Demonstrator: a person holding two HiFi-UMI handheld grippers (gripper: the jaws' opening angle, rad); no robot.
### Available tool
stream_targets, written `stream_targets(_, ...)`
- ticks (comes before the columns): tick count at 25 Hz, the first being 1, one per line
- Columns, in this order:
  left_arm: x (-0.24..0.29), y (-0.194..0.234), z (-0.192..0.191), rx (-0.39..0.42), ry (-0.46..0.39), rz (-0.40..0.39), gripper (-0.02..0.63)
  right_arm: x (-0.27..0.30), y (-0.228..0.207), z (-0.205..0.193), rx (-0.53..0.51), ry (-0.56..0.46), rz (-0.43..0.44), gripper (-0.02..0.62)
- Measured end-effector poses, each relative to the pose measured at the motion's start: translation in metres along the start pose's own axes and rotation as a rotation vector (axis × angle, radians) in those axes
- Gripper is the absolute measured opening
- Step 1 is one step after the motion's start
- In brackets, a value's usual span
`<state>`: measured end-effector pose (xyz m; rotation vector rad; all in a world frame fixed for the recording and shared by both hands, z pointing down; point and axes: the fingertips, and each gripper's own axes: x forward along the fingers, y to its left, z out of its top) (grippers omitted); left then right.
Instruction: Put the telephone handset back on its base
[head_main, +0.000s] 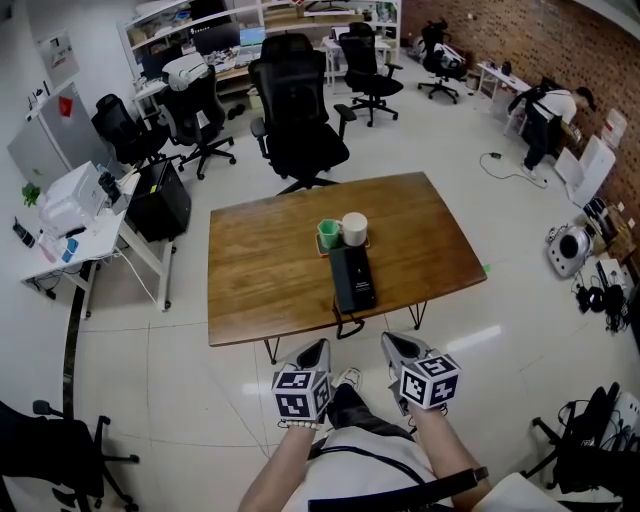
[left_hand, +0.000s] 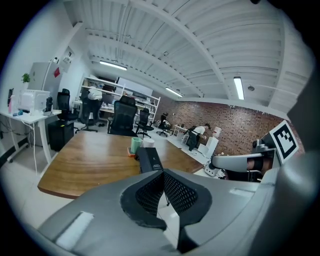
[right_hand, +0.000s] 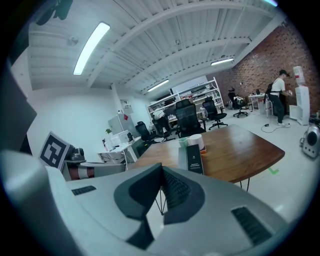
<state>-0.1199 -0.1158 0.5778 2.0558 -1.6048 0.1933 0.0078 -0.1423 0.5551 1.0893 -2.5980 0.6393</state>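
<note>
**Head view**
- Item 1: wooden table (head_main: 260, 270), centre frame.
- Item 2: telephone (head_main: 353, 279), a black oblong block lying lengthwise at the table's near edge, just above my grippers in the frame. At this size I cannot separate the handset from the base.
- Item 3: green cup (head_main: 329, 233) and white cup (head_main: 354, 227), side by side just beyond the telephone on an orange tray (head_main: 322, 250). I cannot see what either cup holds.
- Item 4: left gripper (head_main: 315, 350) and right gripper (head_main: 395, 342), low centre, off the table and short of its edge.

**Left gripper view**
- Item 5: left gripper (left_hand: 163, 175), jaws clenched together with nothing between the meshed pads.
- Item 6: telephone (left_hand: 150, 159), centre frame on the table (left_hand: 85, 160). It has a small pale label on top that is too fine for me to read.
- Item 7: green cup (left_hand: 136, 145) and white cup (left_hand: 148, 143), just behind it. I cannot tell their contents.

**Right gripper view**
- Item 8: right gripper (right_hand: 161, 172), jaws likewise pressed together and carrying nothing.
- Item 9: telephone (right_hand: 194, 159), centre frame on the table (right_hand: 245, 147). I can see lines of white print but cannot read them.
- Item 10: white cup (right_hand: 196, 141) and green cup (right_hand: 183, 142), close behind it.
- Item 11: person (right_hand: 277, 95), standing at the right edge by the brick wall.
</note>
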Motion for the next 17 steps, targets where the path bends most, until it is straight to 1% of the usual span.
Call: stream_targets(17, 0.012, -0.003, -0.001, -0.010, 0.014, -0.003, 0.000, 0.003, -0.010, 0.002, 0.004, 0.006, -0.003, 0.009)
